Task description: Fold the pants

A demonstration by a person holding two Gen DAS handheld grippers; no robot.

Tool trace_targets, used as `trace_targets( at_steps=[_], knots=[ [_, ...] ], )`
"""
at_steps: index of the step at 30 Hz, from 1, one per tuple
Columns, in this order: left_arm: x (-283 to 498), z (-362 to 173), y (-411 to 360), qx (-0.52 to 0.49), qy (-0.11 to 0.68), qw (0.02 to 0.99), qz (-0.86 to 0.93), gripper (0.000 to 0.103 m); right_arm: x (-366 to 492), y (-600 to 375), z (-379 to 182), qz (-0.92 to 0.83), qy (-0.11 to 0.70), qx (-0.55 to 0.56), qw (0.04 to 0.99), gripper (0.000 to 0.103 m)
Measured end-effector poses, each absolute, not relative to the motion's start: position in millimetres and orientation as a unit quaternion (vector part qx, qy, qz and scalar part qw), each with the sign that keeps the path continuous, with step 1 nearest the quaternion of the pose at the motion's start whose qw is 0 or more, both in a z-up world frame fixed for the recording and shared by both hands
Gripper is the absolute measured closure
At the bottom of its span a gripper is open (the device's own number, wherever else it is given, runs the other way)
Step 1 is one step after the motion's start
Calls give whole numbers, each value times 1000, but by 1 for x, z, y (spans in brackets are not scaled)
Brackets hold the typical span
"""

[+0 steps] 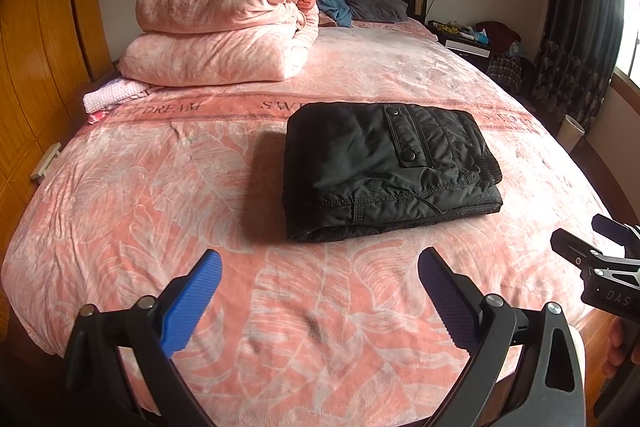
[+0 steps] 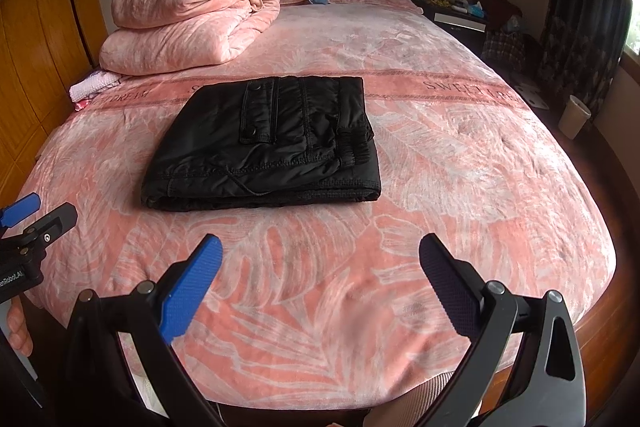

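Pants (image 1: 390, 167) folded on bed (image 1: 160, 227), beyond left claw (image 1: 320, 275) and right claw (image 2: 320, 255); both agape, empty.

Daylight enters from a window (image 1: 632, 27) at the right edge of both frames, blown out to white glare. The folded black pants (image 1: 388, 167) cast a soft shadow to their left on the pink bedspread (image 1: 200, 195). Fisheye distortion bows the bed and the wardrobe (image 1: 36, 67) at left; corners vignette to black. Focus is fairly sharp at centre, softer toward the edges.
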State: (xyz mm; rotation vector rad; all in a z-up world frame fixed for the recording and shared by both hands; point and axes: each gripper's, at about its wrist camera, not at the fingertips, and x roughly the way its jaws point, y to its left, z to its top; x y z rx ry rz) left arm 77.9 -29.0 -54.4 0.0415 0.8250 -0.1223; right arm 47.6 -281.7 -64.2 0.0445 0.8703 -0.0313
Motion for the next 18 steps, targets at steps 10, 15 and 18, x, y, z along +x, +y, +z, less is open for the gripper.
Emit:
trace_targets(
  at_steps=[10, 15, 18],
  knots=[
    [81, -60, -28, 21, 404, 913, -58, 4, 50, -282, -68, -16, 425, 20, 905, 4],
    [82, -61, -27, 20, 402, 914, -58, 4, 52, -281, -72, -17, 428, 18, 903, 3],
    [82, -61, -27, 22, 399, 915, -58, 4, 52, -281, -72, -16, 429, 19, 903, 3]
  ],
)
